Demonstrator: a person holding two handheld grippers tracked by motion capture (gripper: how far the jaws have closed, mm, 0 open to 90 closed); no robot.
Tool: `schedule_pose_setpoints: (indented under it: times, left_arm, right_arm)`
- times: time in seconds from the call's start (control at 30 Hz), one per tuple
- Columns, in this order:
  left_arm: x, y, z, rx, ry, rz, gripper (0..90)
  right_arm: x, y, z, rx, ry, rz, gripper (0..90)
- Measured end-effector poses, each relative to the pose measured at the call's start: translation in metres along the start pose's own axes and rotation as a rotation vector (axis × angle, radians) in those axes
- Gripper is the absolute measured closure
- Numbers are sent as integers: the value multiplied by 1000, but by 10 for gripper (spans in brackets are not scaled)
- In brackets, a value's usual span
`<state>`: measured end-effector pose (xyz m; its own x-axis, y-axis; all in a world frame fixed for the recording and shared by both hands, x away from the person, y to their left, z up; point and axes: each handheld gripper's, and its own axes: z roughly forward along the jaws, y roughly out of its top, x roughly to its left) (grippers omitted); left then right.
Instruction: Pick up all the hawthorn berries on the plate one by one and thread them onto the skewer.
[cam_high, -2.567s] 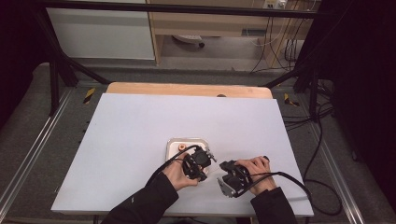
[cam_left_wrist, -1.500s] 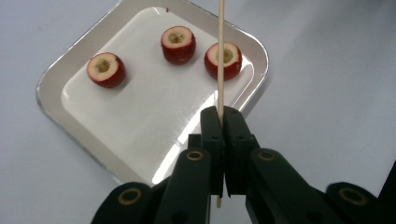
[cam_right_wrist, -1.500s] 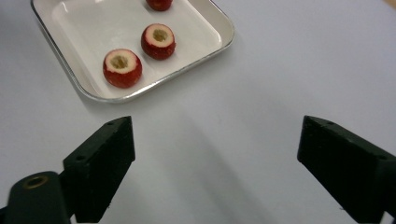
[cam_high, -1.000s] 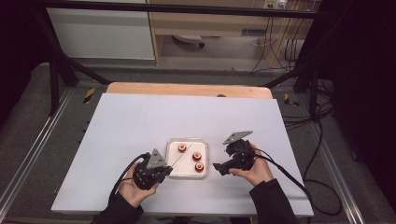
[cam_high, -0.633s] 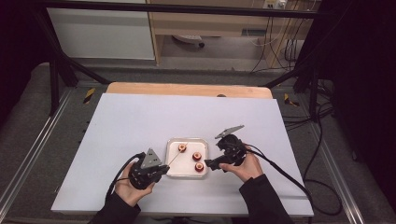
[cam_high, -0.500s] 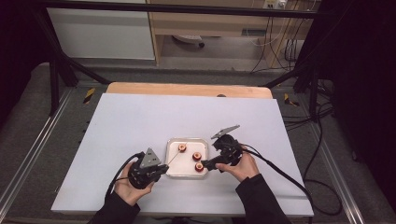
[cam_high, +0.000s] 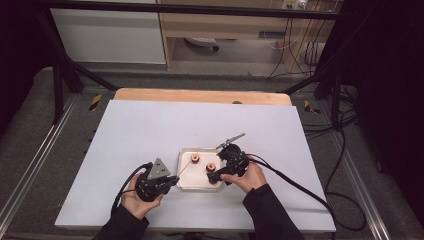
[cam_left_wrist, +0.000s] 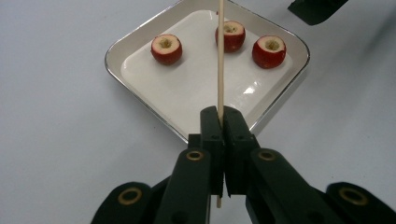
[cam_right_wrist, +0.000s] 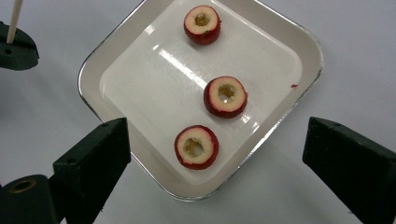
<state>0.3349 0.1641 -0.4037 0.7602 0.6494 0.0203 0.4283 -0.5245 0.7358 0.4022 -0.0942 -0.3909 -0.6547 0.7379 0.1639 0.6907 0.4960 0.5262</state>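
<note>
The skewer (cam_left_wrist: 220, 60) is clamped between the closed jaws of the left gripper (cam_left_wrist: 219, 122), just outside the tray's (cam_left_wrist: 140, 105) near corner, and slants up over the tray. No fruit is on the skewer as far as can be seen, so the threading looks not yet begun. Three red cored fruit rings lie loose in the tray: one (cam_right_wrist: 196, 146) nearest the right gripper (cam_right_wrist: 217, 151), one (cam_right_wrist: 226, 96) mid-tray, one (cam_right_wrist: 202, 24) at the far side. That gripper hangs over the tray's edge with its jaws wide apart and nothing between them, the nearest ring below the gap. By my judgement, picking up a ring and pushing it onto the skewer all remains. The tray sits on the white table (cam_high: 150, 130).
</note>
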Motion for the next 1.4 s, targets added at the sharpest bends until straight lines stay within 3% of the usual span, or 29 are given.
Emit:
schedule_pose_setpoints:
  times: [0.37, 0.63, 0.83, 1.03, 1.4]
  left_arm:
    - [4, 1, -1, -15, -1, -3, 882]
    - [3, 1, -1, -16, 1, 2, 882]
    - [3, 1, -2, -13, 0, 6, 882]
    - [3, 1, -1, -13, -3, 4, 882]
    - [1, 1, 1, -5, -7, 10, 882]
  right_arm:
    - [3, 11, 12, 64, 15, 36, 188]
    - [6, 12, 19, 163, 29, 55, 345]
    - [1, 14, 25, 230, 56, 126, 448]
    - [-2, 15, 29, 240, 46, 164, 511]
    - [-2, 14, 36, 261, 47, 174, 579]
